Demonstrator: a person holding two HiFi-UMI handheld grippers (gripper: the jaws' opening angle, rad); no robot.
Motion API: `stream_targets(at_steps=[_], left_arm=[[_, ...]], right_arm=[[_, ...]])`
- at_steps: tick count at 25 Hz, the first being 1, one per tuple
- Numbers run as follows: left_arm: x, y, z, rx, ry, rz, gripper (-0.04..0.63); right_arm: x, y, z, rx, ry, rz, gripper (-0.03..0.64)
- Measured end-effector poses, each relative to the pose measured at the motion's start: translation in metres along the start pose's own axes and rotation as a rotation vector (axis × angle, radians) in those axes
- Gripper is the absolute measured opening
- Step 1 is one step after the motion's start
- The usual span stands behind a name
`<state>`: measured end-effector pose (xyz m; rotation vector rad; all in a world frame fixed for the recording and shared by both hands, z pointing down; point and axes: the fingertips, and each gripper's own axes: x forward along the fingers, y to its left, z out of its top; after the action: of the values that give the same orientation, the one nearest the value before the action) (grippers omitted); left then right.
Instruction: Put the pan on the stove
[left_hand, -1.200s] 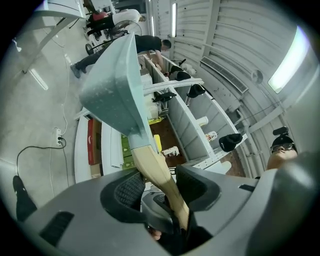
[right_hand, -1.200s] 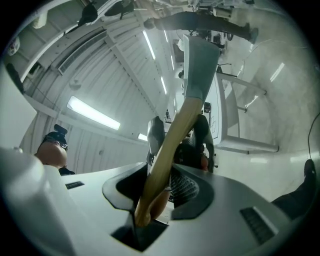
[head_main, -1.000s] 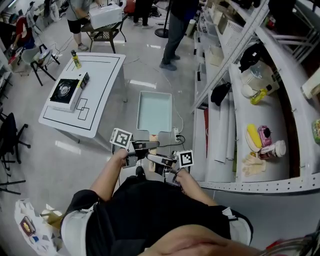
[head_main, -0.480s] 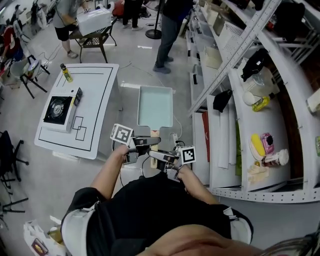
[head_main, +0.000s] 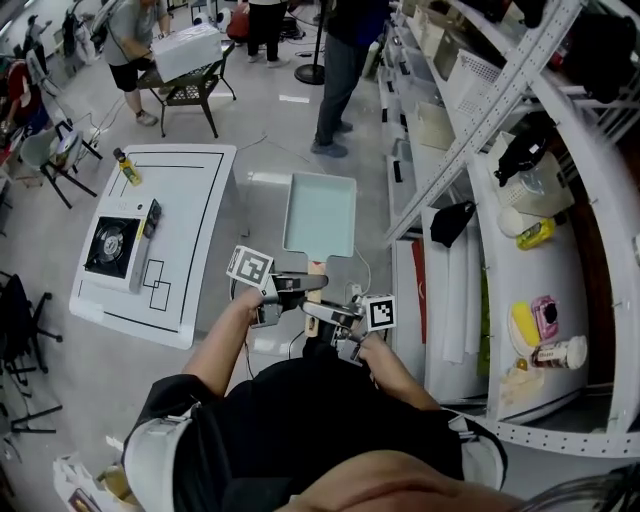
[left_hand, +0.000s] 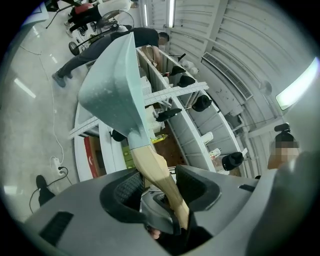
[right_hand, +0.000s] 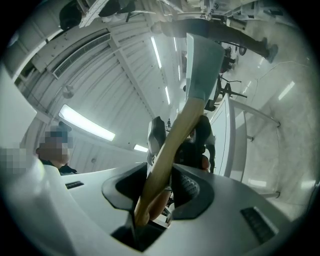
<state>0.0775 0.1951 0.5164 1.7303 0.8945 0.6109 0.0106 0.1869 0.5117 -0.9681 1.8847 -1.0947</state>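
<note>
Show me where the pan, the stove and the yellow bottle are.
pan (head_main: 320, 210), head view, middle of its pale green inside.
stove (head_main: 110, 243), head view, on its round burner.
yellow bottle (head_main: 127, 168), head view, on its body.

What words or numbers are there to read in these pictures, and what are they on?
No words or numbers can be read here.
Left marker cube and right marker cube: black-and-white square patterns only, no letters.
Yellow bottle on the table: label too small to read.
Jar and pink packet on the shelf: print too small to read.
Pan: plain, no print.
</note>
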Motion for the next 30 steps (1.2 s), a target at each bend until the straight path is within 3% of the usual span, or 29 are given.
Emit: stream_targets(at_steps=[4,8,11,16,20,21,23,25,26,29,30], left_arm=[[0.001,0.017,0.055,0.138,0.013,0.057,0.204],[0.016,0.019,0.093,-0.043,-0.051,0.028,0.204],[0.024,0.026,0.124,-0.112,-0.08,0.043,0.204],[0.036,0.043,0.186,-0.055,-0.108,0.06,0.204],[0.041,0.066,0.234,0.136,-0.097,0.147,0.204],[0.043,0.068,0.24,0.099,-0.116,0.147,0.204],[0.051,0.064,0.246,-0.091,-0.173,0.089,0.204],[0.054,0.067,0.257,-0.148,-0.196,0.076,0.204],[0.053,0.07,0.265,-0.127,-0.197,0.08,0.204],[0.046,0.086,0.29,0.059,-0.162,0.112,0.204],[0.043,0.09,0.296,0.081,-0.16,0.119,0.204]], right_arm=[[0.003,-0.015,0.047,0.002,0.028,0.02,0.153],[0.0,-0.027,0.094,0.016,0.038,0.038,0.152],[-0.002,-0.035,0.129,0.021,0.056,0.052,0.152],[-0.004,-0.051,0.188,0.013,0.079,0.076,0.153],[-0.01,-0.064,0.226,0.017,0.113,0.1,0.152],[-0.01,-0.067,0.234,0.014,0.12,0.105,0.152],[-0.01,-0.075,0.249,0.014,0.131,0.108,0.153],[-0.01,-0.082,0.262,0.012,0.142,0.111,0.153],[-0.008,-0.084,0.269,0.008,0.144,0.115,0.153],[-0.001,-0.092,0.285,0.0,0.134,0.129,0.153],[0.002,-0.094,0.289,0.002,0.124,0.137,0.153]])
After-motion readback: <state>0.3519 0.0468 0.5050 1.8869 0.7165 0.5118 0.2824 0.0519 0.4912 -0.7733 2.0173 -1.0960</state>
